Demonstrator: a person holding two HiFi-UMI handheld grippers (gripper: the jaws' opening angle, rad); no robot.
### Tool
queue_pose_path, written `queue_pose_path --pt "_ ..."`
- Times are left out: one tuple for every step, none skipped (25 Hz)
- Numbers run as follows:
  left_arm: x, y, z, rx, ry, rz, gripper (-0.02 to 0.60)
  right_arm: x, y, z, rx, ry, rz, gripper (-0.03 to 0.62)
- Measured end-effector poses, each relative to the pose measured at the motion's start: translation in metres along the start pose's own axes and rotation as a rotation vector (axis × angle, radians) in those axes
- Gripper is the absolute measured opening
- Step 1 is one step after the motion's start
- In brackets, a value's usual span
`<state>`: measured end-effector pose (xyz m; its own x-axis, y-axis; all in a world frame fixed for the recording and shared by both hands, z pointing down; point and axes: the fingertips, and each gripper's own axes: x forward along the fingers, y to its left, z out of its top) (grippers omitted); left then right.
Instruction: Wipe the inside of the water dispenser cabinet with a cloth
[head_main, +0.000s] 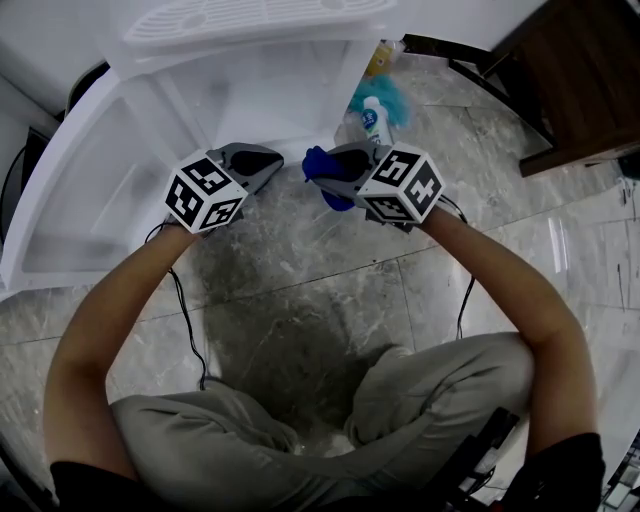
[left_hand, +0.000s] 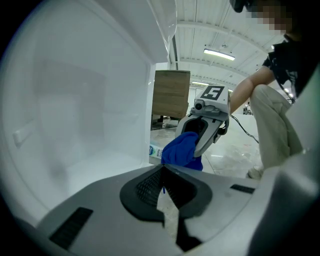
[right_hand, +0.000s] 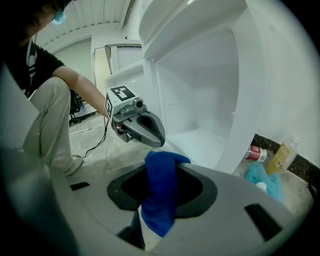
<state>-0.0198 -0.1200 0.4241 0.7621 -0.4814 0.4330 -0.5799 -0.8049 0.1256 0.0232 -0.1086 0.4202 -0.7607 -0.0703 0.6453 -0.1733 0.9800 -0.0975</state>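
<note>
Open cabinet (head_main: 265, 95) ahead; bottles (head_main: 376, 118) right

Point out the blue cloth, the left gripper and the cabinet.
blue cloth (right_hand: 161, 195): right gripper view, its hanging middle.
left gripper (right_hand: 158, 137): right gripper view, its shut tips.
cabinet (right_hand: 200, 95): right gripper view, inner back wall.

The cloth (right_hand: 161, 200) is deep blue, the cabinet (head_main: 250, 90) plain white, the floor (head_main: 300, 300) grey with pale marbled veins. The left gripper (head_main: 268, 160) and right gripper (head_main: 322, 172) are grey, their cubes patterned with black-and-white squares.
</note>
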Motion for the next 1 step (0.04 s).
queue_pose_path --pt "0.001 -0.0008 -0.0011 -0.006 -0.001 0.0 0.008 0.0004 0.0002 -0.0019 0.002 0.003 0.002 0.115"
